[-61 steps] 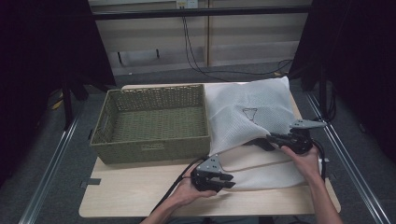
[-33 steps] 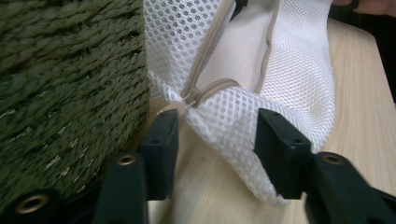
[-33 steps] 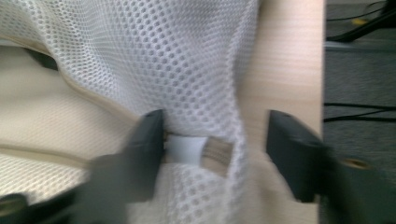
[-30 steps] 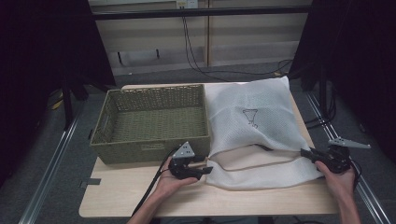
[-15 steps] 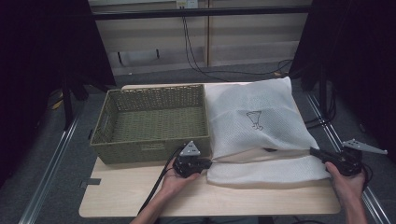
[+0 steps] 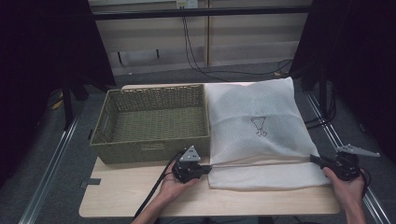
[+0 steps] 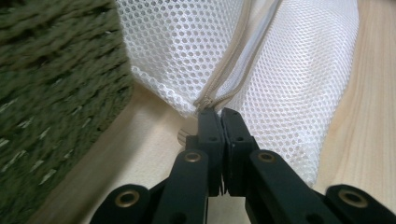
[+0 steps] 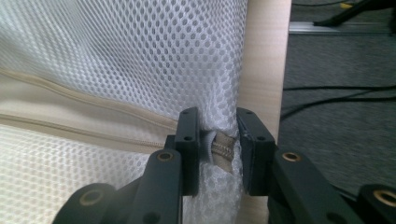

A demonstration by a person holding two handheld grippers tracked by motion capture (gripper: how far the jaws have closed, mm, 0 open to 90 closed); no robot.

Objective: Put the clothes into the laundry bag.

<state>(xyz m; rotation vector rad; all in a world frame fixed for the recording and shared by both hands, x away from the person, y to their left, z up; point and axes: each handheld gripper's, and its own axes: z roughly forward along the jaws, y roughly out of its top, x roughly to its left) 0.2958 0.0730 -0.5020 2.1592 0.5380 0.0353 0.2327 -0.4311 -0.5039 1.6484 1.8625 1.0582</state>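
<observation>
A white mesh bag (image 6: 257, 121) with a small dark print lies flat on the right half of the wooden table (image 6: 140, 196). Its zipper (image 6: 261, 163) runs taut along the near edge. My left gripper (image 6: 205, 169) is at the zipper's left end, jaws shut on that end (image 7: 219, 112), having just closed the last bit. My right gripper (image 6: 315, 160) holds the bag's right near corner. The zipper end (image 8: 224, 149) and bunched mesh sit between its jaws (image 8: 217, 114), which have just eased slightly wider while the fabric stays caught.
A woven green basket (image 6: 149, 149), empty, stands on the table's left half, right beside the bag and just behind my left gripper; its wall (image 7: 46, 93) is close. The table's right edge (image 8: 261, 70) is next to my right gripper. Cables lie on the floor behind.
The two hands have drawn apart, left gripper going left, right gripper going right to the table edge. The bag's gaping near edge is now pulled flat and its zipper line straight.
</observation>
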